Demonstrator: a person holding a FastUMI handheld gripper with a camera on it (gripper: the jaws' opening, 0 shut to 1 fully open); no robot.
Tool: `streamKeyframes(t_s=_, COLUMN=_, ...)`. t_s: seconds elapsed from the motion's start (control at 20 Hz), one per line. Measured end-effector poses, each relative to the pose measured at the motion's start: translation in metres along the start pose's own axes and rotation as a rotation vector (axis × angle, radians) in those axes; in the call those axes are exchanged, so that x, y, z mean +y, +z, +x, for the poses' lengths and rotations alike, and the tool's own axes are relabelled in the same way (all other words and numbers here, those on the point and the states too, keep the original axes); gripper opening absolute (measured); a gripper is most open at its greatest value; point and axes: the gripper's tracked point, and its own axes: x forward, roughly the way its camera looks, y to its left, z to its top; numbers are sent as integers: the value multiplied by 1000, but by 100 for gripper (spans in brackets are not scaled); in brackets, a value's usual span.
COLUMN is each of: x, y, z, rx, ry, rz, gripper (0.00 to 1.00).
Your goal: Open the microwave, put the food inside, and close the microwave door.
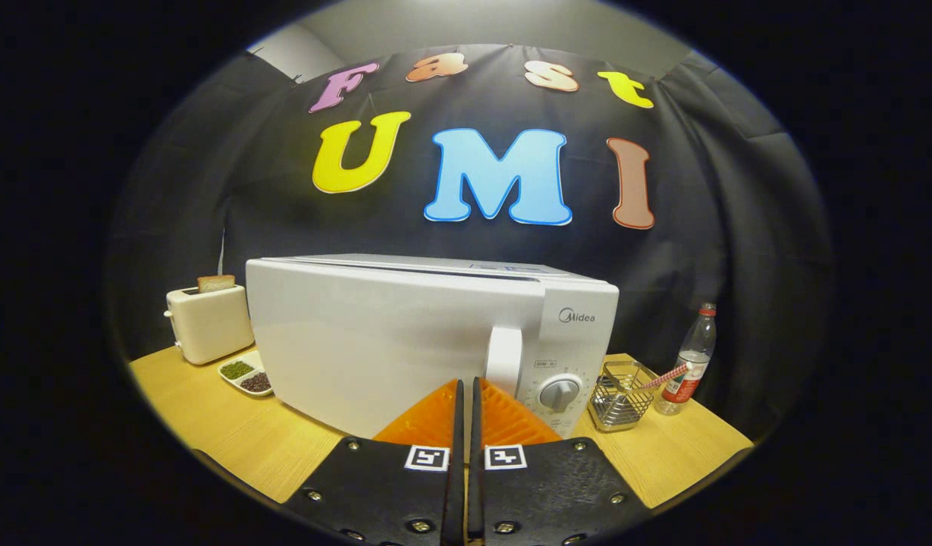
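Note:
A white microwave [405, 334] stands on the wooden table [230, 432], its door closed. Its vertical white handle [503, 360] is on the door's right side, with a round dial [559, 394] on the control panel beside it. My gripper [466, 387] is shut, its two fingers pressed together with nothing between them. The fingertips sit just in front of the door, slightly left of the handle's lower end. A white dish of dark green and brown food [246, 374] lies on the table left of the microwave.
A cream toaster [208, 322] with a slice of bread [216, 283] in it stands at the far left. Right of the microwave are a wire basket [621, 394] holding a striped straw and a plastic bottle [689, 368].

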Motion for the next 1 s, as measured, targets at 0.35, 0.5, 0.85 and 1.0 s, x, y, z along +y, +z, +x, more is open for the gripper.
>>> streamKeyframes(t_s=0.35, x=14, y=-2, z=39, rx=40, ry=0, rz=23, gripper=3)
streamKeyframes(t_s=0.5, x=14, y=4, z=41, rx=22, ry=-42, rz=19, gripper=3)
streamKeyframes(t_s=0.85, x=14, y=1, z=39, rx=75, ry=-20, rz=35, gripper=3)
streamKeyframes(t_s=1.0, x=17, y=28, z=6, rx=61, ry=13, rz=98, gripper=4)
